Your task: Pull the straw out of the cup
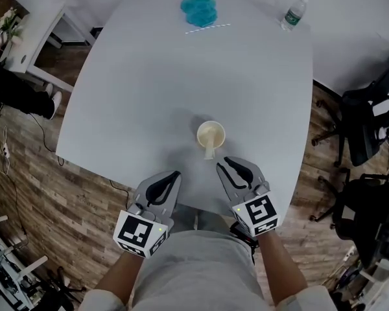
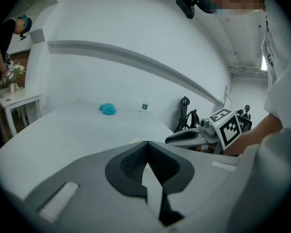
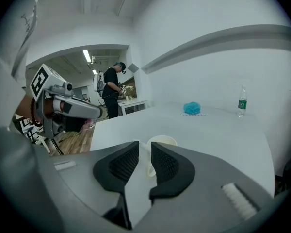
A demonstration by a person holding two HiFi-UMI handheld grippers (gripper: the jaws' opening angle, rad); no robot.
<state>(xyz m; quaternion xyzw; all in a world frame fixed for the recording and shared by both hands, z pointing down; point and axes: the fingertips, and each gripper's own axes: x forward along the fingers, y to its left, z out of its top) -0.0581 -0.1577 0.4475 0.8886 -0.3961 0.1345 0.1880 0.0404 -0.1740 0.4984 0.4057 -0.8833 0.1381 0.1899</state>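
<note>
A cream cup (image 1: 211, 135) stands on the white table (image 1: 136, 89) near its front edge, handle toward me; I see no straw in it. A thin striped straw (image 1: 207, 28) lies flat at the far side, beside a blue fluffy ball (image 1: 198, 9). My right gripper (image 1: 225, 164) hovers just short of the cup's handle, jaws open with a narrow gap and nothing between them. The right gripper view shows the cup (image 3: 162, 141) straight beyond its tips (image 3: 144, 147). My left gripper (image 1: 175, 173) is left of the cup, tips (image 2: 146, 145) touching, shut and empty.
A water bottle (image 1: 294, 13) stands at the table's far right corner. Black office chairs (image 1: 366, 128) sit to the right on the wood floor. A person (image 3: 109, 93) stands by a small white side table (image 1: 26, 44) to the left.
</note>
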